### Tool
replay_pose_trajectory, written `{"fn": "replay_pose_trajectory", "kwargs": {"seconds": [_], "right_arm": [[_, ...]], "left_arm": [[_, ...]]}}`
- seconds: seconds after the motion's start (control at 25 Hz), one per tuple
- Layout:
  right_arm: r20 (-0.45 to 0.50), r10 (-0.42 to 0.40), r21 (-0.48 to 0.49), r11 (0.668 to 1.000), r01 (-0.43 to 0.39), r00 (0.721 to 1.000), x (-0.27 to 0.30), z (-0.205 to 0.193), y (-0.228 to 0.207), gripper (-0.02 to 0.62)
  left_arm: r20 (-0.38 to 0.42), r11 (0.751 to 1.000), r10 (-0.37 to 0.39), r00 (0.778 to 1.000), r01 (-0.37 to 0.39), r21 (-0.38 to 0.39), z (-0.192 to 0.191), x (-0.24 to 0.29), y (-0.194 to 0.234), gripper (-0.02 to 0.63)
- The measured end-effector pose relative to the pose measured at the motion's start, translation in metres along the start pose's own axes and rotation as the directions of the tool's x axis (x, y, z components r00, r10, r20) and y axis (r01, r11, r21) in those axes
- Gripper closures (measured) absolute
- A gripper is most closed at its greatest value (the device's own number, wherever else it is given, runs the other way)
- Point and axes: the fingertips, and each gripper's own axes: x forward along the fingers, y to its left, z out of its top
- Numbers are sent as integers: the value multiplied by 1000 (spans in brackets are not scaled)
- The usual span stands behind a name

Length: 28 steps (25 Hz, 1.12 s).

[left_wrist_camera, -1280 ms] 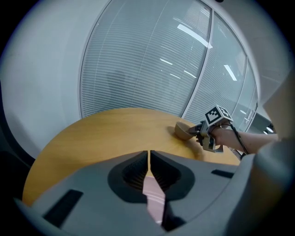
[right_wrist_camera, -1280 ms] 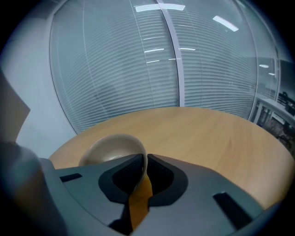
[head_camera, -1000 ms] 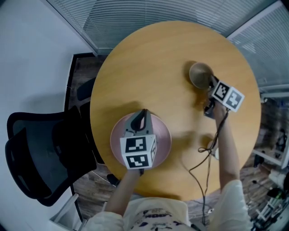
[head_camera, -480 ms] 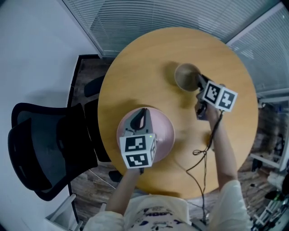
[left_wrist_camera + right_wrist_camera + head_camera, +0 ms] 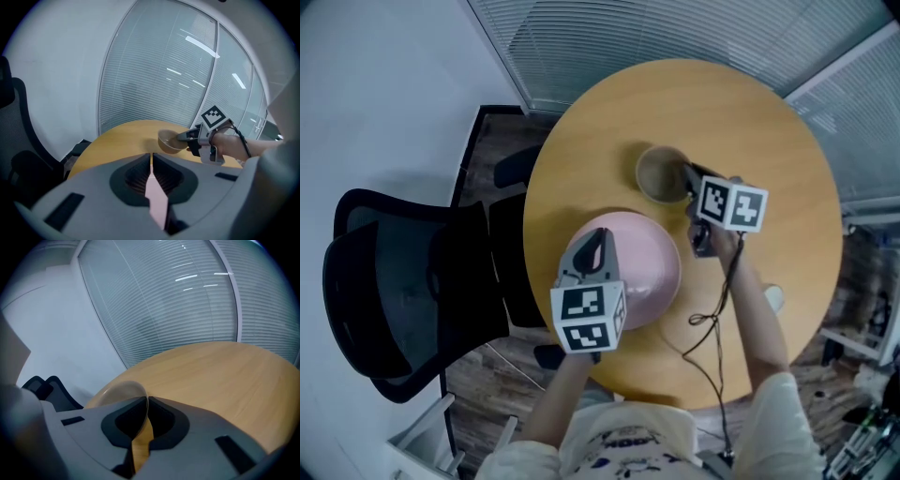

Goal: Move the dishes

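Left hand-held gripper (image 5: 600,236): grey body, white cube (image 5: 588,317) with black square markers. Right hand-held gripper (image 5: 687,174): dark body, matching cube (image 5: 731,203), thin black cable (image 5: 715,323) trailing. Shirt (image 5: 623,442): pale, short sleeves, dark print on front.

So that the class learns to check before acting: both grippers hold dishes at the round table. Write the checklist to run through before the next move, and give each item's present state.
1. The left gripper is shut on the rim of the pink plate: ok.
2. The right gripper is shut on the rim of the brown bowl: ok.
3. Bowl and plate are apart: ok.
4. The table has bare surface for setting down: ok.
5. Both dishes are lifted off the table: cannot tell.
6. The cable hangs clear of the plate: ok.
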Motion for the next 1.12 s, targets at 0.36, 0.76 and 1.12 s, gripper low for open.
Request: {"fn": "replay_pose_trajectory", "kwargs": {"seconds": [0.36,0.76,1.12], "right_arm": [[-72,6,-27,1000,-8,997,17,-30,12,580],[-81,18,-8,1000,-18,997,23,-45,9,580],[-105,32,-59,998,-38,994,27,-49,17,580]], "left_arm": [[-15,1000,8,1000,-8,-24,-16,-8,7,588],[-26,1000,1,1000,-2,-27,-23,-8,2,588],[-41,1000,-5,999,4,-31,-33,-8,0,588]]}}
